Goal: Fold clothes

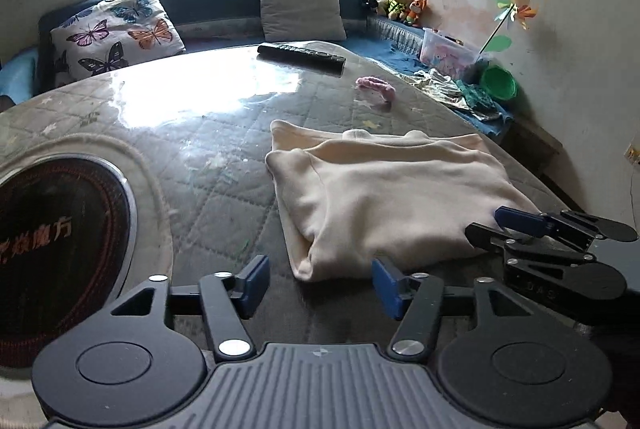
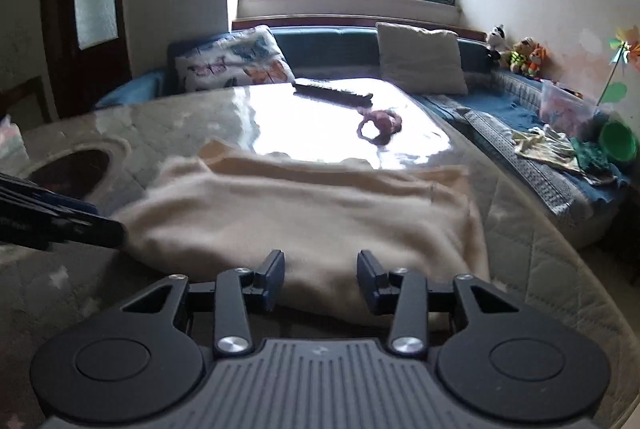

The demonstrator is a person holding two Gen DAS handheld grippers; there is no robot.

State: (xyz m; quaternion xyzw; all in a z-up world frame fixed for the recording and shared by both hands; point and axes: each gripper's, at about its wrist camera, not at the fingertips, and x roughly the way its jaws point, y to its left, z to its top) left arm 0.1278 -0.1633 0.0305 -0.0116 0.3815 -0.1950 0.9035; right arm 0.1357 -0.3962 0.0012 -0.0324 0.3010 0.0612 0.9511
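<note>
A cream garment [image 1: 384,197] lies folded into a thick rectangle on the quilt-covered table [image 1: 192,157]. My left gripper [image 1: 320,283] is open and empty, just short of the garment's near left corner. My right gripper [image 2: 321,279] is open, with its fingers at the garment's [image 2: 304,213] near edge and nothing held between them. The right gripper also shows in the left wrist view [image 1: 500,225] at the garment's right side. The left gripper appears in the right wrist view [image 2: 60,221] at the garment's left edge.
A black remote [image 1: 301,54] and a pink hair tie [image 1: 376,87] lie farther back on the table. A round cooktop [image 1: 56,253] is set in the table at left. A sofa with a butterfly cushion [image 1: 116,29], a grey cushion [image 1: 300,7] and toys lies behind.
</note>
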